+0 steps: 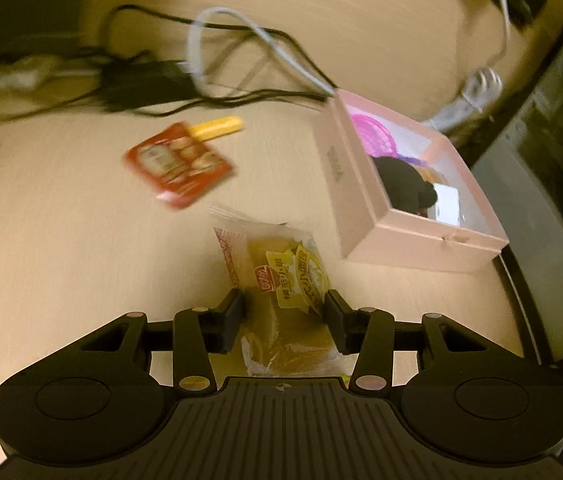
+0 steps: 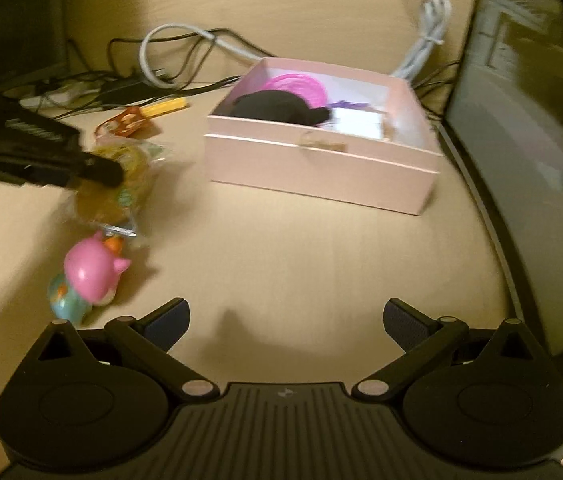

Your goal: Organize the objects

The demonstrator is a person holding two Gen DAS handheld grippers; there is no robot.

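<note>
My left gripper (image 1: 285, 312) is shut on a clear-wrapped yellow cake (image 1: 285, 280), its pads pressing both sides; the right wrist view shows the same cake (image 2: 121, 176) carried above the table. A pink box (image 1: 381, 232) stands to the right, holding a black soft item (image 1: 401, 184), a pink coil (image 1: 373, 136) and a white card. On the table lie a red snack packet (image 1: 179, 164) and a yellow stick (image 1: 217, 128). My right gripper (image 2: 287, 322) hangs open over bare table, with the pink box (image 2: 321, 164) ahead. A pink and blue toy figure (image 2: 85, 280) lies to its left.
Black and grey cables (image 1: 217, 60) and a power brick sprawl along the back of the wooden table (image 1: 61, 240). A dark monitor (image 2: 529, 140) stands at the right edge. A bundled white cable (image 2: 429, 32) lies behind the box.
</note>
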